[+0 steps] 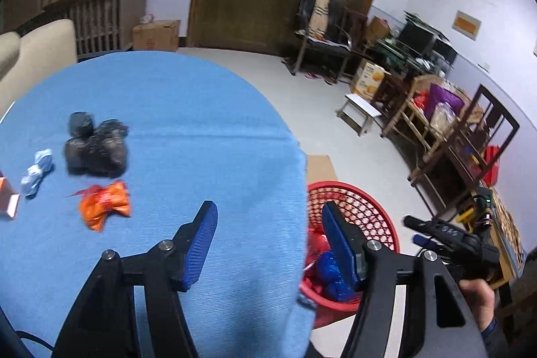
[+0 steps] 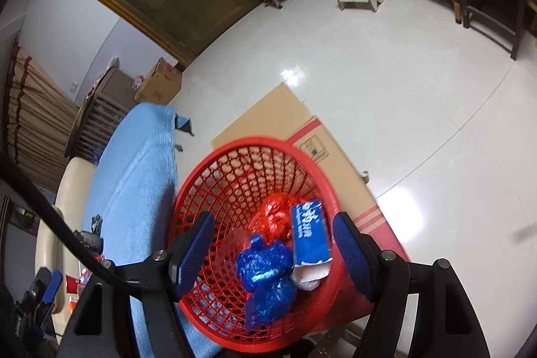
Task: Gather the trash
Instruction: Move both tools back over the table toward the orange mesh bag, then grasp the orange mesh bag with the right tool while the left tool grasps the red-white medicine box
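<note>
Left gripper (image 1: 268, 220) jaws wide over table (image 1: 201, 123); right gripper (image 2: 273, 235) wide above basket (image 2: 214, 163)

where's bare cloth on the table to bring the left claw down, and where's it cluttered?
Bare: the blue tablecloth from the black bag bundle and orange bag across to the edge by the red basket, plus the far side. Crowded: the left part, with the black bundle, orange bag, pale blue wad and a box at the frame edge. Left claw is open, empty.
</note>
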`<state>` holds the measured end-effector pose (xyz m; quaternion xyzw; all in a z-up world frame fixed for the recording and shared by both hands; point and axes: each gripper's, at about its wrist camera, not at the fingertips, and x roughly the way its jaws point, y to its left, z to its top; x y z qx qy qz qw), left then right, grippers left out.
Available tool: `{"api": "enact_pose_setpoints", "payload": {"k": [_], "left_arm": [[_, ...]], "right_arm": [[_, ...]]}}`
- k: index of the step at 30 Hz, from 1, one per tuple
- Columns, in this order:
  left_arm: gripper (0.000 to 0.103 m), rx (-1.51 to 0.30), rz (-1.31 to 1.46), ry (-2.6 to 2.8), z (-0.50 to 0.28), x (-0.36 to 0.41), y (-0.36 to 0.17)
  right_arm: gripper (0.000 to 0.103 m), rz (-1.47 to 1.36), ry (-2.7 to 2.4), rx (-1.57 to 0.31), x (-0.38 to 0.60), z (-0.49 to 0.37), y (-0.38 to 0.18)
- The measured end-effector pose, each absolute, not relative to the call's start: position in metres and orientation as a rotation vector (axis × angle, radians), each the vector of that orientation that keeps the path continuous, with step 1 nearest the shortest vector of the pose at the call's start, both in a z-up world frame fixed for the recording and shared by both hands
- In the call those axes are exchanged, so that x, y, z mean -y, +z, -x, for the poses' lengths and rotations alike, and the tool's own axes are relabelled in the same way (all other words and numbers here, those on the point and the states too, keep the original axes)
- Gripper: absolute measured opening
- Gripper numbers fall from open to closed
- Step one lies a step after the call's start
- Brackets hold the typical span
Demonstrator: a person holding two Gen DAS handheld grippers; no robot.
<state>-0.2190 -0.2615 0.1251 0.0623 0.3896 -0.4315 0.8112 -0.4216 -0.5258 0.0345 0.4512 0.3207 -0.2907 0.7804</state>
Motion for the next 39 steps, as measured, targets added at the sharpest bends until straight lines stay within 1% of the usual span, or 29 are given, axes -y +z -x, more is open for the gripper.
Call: {"api": "enact_pose_setpoints", "payload": {"k": [4, 10, 18, 24, 32, 34, 35, 38, 39], "left_arm": [[0.065, -0.805, -0.099, -0.879, 0.209, 0.235, 0.129], [0.066, -0.787, -0.017, -0.717, 0.181, 0.164, 0.119], [0.066, -0.821, 0.064, -0.46, 0.144, 0.065, 0.087], [0.066, -0.868, 0.124, -0.342, 0.123, 0.01, 0.059], [0.066, -0.883, 0.143, -0.294, 0.105, -0.011, 0.05], [0.066, -0.881, 0.146, -0.283, 0.101, -0.014, 0.051], [0.066, -0.88, 0.152, -0.275, 0.097, -0.017, 0.052], [0.07, -0.879, 0.16, -0.257, 0.088, -0.021, 0.055], [0.072, -0.875, 0.162, -0.252, 0.085, -0.021, 0.056]], "right_arm": [[0.076, -0.951, -0.651, -0.67, 0.527, 0.426, 0.05], [0.076, -0.878, -0.613, -0.682, 0.505, 0.404, 0.07], [0.076, -0.762, -0.462, -0.749, 0.447, 0.331, 0.083], [0.076, -0.661, -0.324, -0.828, 0.389, 0.269, 0.084], [0.076, -0.479, -0.129, -0.918, 0.302, 0.179, 0.085], [0.081, -0.435, -0.087, -0.93, 0.283, 0.159, 0.084], [0.081, -0.409, -0.065, -0.933, 0.272, 0.148, 0.083], [0.081, -0.338, -0.028, -0.939, 0.245, 0.119, 0.079], [0.081, -0.317, -0.017, -0.945, 0.236, 0.109, 0.077]]}}
